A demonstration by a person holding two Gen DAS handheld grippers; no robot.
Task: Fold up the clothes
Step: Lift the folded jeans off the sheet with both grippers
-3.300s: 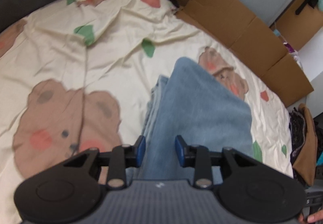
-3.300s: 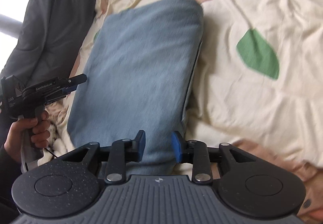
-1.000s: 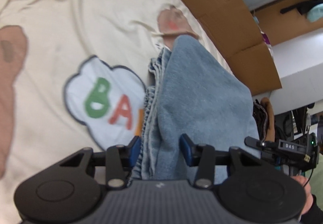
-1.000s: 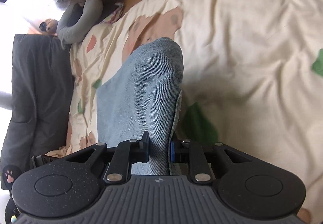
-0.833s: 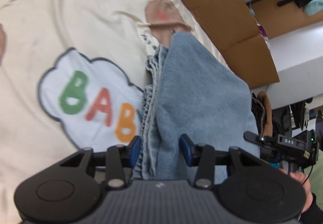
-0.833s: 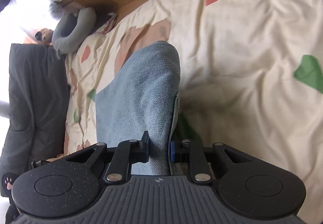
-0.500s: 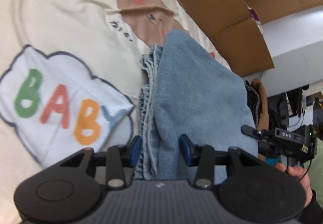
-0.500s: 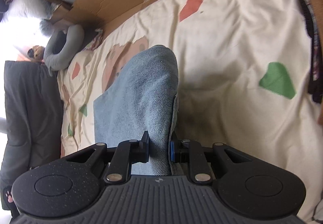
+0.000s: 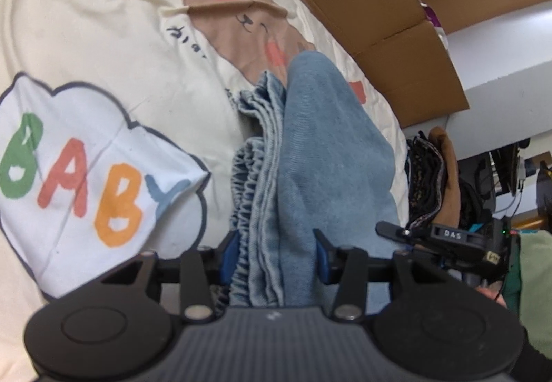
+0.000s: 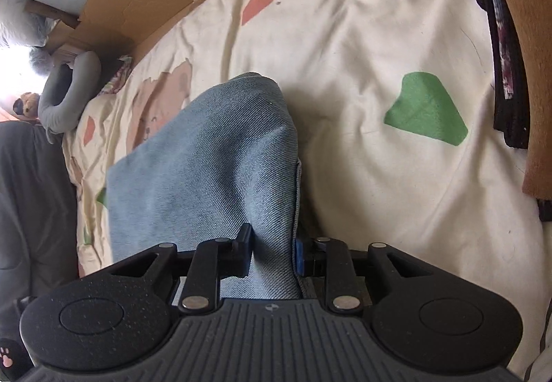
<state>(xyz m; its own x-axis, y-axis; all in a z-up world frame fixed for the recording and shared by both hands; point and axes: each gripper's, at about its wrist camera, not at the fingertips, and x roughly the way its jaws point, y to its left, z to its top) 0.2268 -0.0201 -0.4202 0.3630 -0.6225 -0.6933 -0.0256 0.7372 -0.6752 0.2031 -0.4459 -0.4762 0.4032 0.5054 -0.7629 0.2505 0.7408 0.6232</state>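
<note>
The folded blue jeans point(image 9: 327, 158) are a thick bundle over the cream printed bedsheet point(image 9: 103, 20). My left gripper point(image 9: 275, 254) is shut on the end with the gathered waistband layers, its jaws easing apart a little, denim filling the gap. At the opposite end, my right gripper point(image 10: 272, 256) has the smooth fold of the jeans point(image 10: 207, 158) between its pads; the jaws are opening while both pads still touch the denim. The right gripper point(image 9: 431, 237) also shows low right in the left wrist view, held by a green-sleeved hand.
Brown cardboard point(image 9: 362, 2) walls the bed's far side. A stack of dark and brown clothes point(image 10: 500, 71) lies at the bed's edge to the right. A grey plush point(image 10: 69, 89) and a dark blanket point(image 10: 34, 209) sit at the left. A "BABY" cloud print point(image 9: 86, 182) marks the sheet.
Both grippers have carried the jeans across the bed toward the clothes stack. The right one has sunk closer to the sheet and its jaws have widened around the denim.
</note>
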